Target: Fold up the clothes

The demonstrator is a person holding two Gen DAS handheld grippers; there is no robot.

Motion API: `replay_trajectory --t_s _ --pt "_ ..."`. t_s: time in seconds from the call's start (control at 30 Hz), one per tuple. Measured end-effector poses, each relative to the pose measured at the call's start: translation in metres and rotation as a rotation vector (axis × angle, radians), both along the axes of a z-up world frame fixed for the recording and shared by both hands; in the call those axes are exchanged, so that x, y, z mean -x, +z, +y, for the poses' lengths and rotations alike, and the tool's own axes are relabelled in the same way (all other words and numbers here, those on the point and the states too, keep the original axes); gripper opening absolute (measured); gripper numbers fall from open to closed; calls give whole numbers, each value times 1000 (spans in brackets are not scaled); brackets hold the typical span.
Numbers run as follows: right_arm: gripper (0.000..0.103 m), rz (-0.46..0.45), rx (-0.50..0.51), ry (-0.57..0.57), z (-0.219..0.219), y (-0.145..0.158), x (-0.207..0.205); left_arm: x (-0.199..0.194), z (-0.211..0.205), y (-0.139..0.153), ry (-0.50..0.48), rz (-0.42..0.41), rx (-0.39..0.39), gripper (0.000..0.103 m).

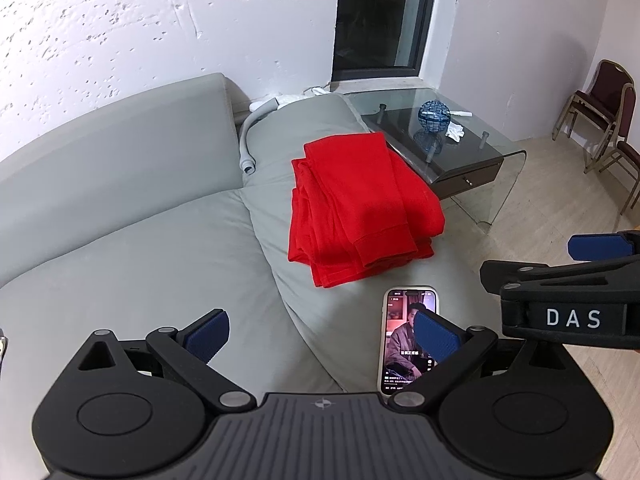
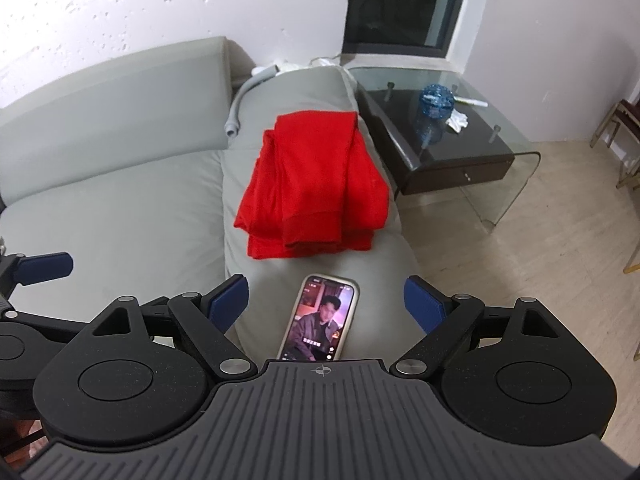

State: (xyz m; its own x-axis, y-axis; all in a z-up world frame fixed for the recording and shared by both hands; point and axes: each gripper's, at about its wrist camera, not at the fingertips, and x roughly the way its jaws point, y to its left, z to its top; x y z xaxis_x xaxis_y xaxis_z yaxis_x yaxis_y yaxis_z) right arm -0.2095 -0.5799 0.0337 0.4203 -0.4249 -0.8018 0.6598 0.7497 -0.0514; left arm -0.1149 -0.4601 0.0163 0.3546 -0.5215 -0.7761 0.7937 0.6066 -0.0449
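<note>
The red garment [image 1: 362, 208] lies folded in a compact stack on the grey sofa [image 1: 140, 248], on the long cushion at its right end, well apart from both grippers. The left gripper [image 1: 322, 334] and the right gripper [image 2: 326, 304] hover side by side at the near edge, both released with jaws spread wide and nothing between the pads. A phone [image 2: 318, 320] (screen lit) lies near the garment's near edge, and a glass side table [image 2: 500, 148] stands to the right.

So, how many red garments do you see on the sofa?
1 folded red pile lies on the grey sofa, beyond the phone. It may contain several garments; its layers hide that.
</note>
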Motion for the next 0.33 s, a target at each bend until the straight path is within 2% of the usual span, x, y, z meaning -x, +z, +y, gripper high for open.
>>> replay_trajectory --t_s 0.33 --pt "89 1 5 6 2 1 -3 1 -2 0 7 -14 11 99"
